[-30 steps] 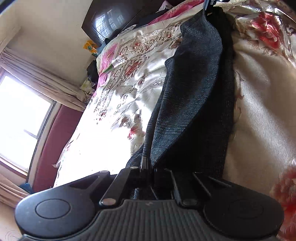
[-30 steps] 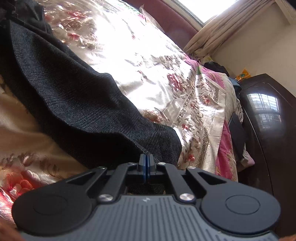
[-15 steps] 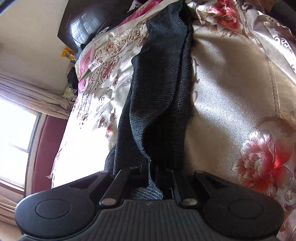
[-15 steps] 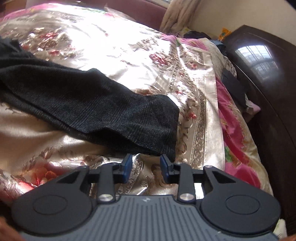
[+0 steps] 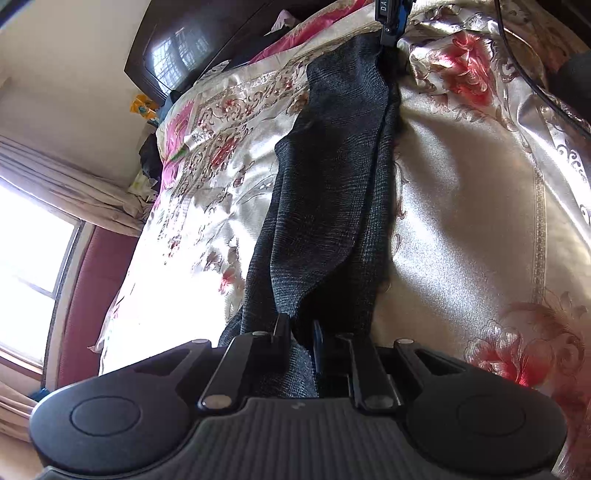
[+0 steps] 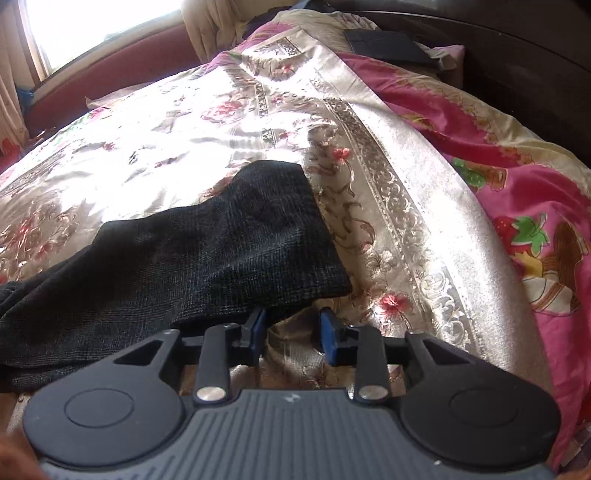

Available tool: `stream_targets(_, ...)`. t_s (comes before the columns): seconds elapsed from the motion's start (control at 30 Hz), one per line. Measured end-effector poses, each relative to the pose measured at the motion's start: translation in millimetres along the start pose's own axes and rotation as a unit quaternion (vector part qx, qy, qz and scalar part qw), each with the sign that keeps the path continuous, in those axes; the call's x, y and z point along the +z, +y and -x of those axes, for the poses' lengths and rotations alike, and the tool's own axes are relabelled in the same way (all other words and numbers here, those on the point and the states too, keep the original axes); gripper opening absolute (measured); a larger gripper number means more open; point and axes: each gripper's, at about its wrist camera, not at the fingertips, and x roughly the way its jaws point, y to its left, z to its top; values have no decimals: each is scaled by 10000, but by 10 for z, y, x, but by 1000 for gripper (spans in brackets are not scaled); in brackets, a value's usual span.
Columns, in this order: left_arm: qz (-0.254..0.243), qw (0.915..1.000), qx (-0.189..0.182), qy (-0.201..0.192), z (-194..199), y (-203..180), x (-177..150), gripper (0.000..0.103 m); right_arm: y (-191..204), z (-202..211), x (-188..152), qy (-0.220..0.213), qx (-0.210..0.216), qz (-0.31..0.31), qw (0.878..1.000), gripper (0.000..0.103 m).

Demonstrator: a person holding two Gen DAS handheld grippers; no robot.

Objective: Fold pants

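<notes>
Since the earlier frames the right gripper (image 6: 291, 332) has been rolled upright and drawn back off the pants (image 6: 192, 258); its jaws, pressed together a second ago, have opened and then narrowed slightly, and now stand apart with only the bedspread (image 6: 406, 206) seen between them. In the same span the jaws of the left gripper (image 5: 297, 336) have been opening, and a fold of the dark cloth (image 5: 332, 184) is still seen between its pads.

Whether the left pads still press on that fold cannot be told, since the cloth there lies in deep shadow and the near end of the garment is hidden behind the gripper body. In the left wrist view the far end is reached at the top centre of the frame, where the other gripper (image 5: 391, 14) is cut off by the frame edge. In the right wrist view the garment runs out of the frame at the lower left.

The pants are laid on the bedspread as a long dark strip. In the left wrist view their long axis runs from bottom centre to top centre. In the right wrist view a squared end is pointed toward the upper right, just beside the left blue pad (image 6: 258, 328). A pink quilt (image 6: 517, 206) fills the right of that frame.
</notes>
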Motion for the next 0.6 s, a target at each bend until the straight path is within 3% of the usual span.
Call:
stream_targets(0.23,75,9993,29,-352,-49,7,180,33,-15,7,58,-479,49,-103,9988,26)
stream_targets(0.3,187,9984,4,-526,-78,29,277,33,22,24,57,-684,-118,74,9976,26)
stream_targets(0.37,279,9972,-24,-696,-131,36,398,33,33,-74,88,-571,-83,94,9983,24)
stream_targets(0.47,410,9931,-66,-1101,-215,26,677,34,-91,-167,137,-385,273,-502,9976,9)
stream_targets(0.6,470,9869,-286,-1516,-351,-48,1044,38,-290,-70,183,-422,756,-1198,9890,7)
